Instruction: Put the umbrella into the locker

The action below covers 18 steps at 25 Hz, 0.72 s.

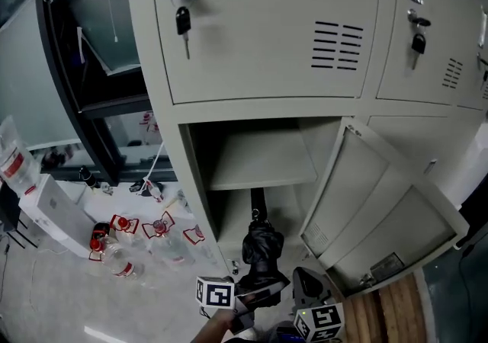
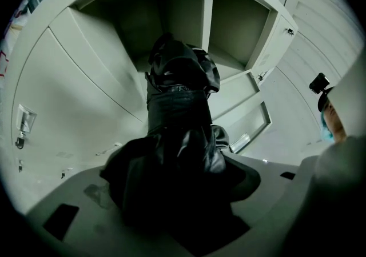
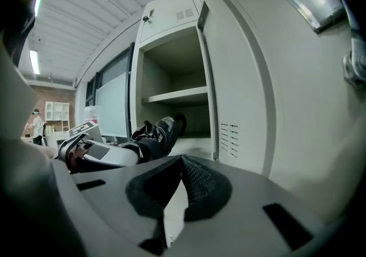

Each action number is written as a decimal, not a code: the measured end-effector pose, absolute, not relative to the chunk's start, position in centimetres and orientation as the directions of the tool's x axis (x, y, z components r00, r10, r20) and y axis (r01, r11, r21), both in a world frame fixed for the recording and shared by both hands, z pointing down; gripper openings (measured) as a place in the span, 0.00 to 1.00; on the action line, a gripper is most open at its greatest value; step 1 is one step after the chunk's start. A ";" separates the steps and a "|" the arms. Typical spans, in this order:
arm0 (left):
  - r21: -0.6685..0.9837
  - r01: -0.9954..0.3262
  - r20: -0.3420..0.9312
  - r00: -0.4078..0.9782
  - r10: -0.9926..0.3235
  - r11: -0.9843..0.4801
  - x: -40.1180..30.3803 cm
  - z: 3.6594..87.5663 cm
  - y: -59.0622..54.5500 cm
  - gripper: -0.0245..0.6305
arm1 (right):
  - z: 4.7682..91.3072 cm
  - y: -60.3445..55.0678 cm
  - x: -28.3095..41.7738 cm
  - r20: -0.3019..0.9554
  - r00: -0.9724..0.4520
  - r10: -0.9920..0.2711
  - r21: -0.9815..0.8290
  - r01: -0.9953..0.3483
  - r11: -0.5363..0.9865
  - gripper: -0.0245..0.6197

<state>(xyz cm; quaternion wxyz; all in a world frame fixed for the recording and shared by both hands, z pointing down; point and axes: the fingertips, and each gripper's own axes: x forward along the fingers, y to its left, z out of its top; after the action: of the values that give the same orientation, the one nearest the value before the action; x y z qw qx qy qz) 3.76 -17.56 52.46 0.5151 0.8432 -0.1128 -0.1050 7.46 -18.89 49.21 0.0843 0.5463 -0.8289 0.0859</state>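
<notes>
A folded black umbrella [image 1: 262, 246] points tip-first into the lower part of the open locker compartment [image 1: 229, 219], under its shelf [image 1: 263, 160]. My left gripper [image 1: 255, 292] is shut on the umbrella's lower end. In the left gripper view the umbrella [image 2: 180, 113] fills the space between the jaws of the left gripper [image 2: 183, 193] and reaches toward the locker opening [image 2: 171, 16]. My right gripper [image 1: 305, 284] hovers just right of the umbrella, shut and holding nothing. Its own view shows the right gripper [image 3: 174, 193] with pads together, plus the umbrella [image 3: 154, 135] and left gripper [image 3: 91, 153] at left.
The locker door [image 1: 374, 204] stands swung open to the right. Keys [image 1: 183, 21] hang from the closed upper doors. Several plastic bottles [image 1: 122, 250] and a white box [image 1: 57, 216] lie on the floor at left. Wooden flooring [image 1: 396, 311] shows at lower right.
</notes>
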 end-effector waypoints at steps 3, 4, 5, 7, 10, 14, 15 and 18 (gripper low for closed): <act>0.892 -0.075 -0.065 0.954 -0.291 -0.446 4.0 52.4 -18.1 0.45 | 49.2 -19.5 7.6 0.230 -0.391 -0.891 -0.053 -0.920 0.390 0.04; 0.891 -0.072 -0.068 0.955 -0.288 -0.449 4.0 52.4 -18.4 0.45 | 49.1 -19.8 7.6 0.230 -0.394 -0.890 -0.052 -0.918 0.393 0.04; 0.892 -0.069 -0.070 0.956 -0.286 -0.448 4.1 52.4 -18.7 0.45 | 49.1 -20.1 7.5 0.231 -0.398 -0.888 -0.052 -0.916 0.397 0.04; 0.895 -0.069 -0.066 0.957 -0.284 -0.440 4.4 52.6 -19.1 0.45 | 49.3 -20.7 7.2 0.233 -0.410 -0.882 -0.050 -0.911 0.410 0.04; 0.903 -0.066 -0.067 0.954 -0.291 -0.425 4.5 52.5 -19.5 0.45 | 48.9 -21.5 6.9 0.229 -0.426 -0.875 -0.050 -0.903 0.427 0.04; 0.909 -0.061 -0.073 0.950 -0.303 -0.412 4.4 52.7 -20.2 0.45 | 49.1 -22.0 6.9 0.231 -0.430 -0.872 -0.053 -0.901 0.431 0.04; 0.912 -0.062 -0.071 0.950 -0.304 -0.405 4.4 52.8 -20.3 0.45 | 49.3 -22.0 6.9 0.235 -0.429 -0.872 -0.053 -0.902 0.429 0.04; 0.915 -0.059 -0.074 0.948 -0.310 -0.399 4.4 53.1 -20.8 0.45 | 49.7 -21.9 7.0 0.245 -0.428 -0.870 -0.055 -0.902 0.428 0.04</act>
<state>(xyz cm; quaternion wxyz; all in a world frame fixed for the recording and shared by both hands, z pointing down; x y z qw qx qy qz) 4.41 -20.77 53.05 0.5367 0.8282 -0.1115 -0.1169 7.00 -21.95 49.68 0.0898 0.5271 -0.8403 0.0893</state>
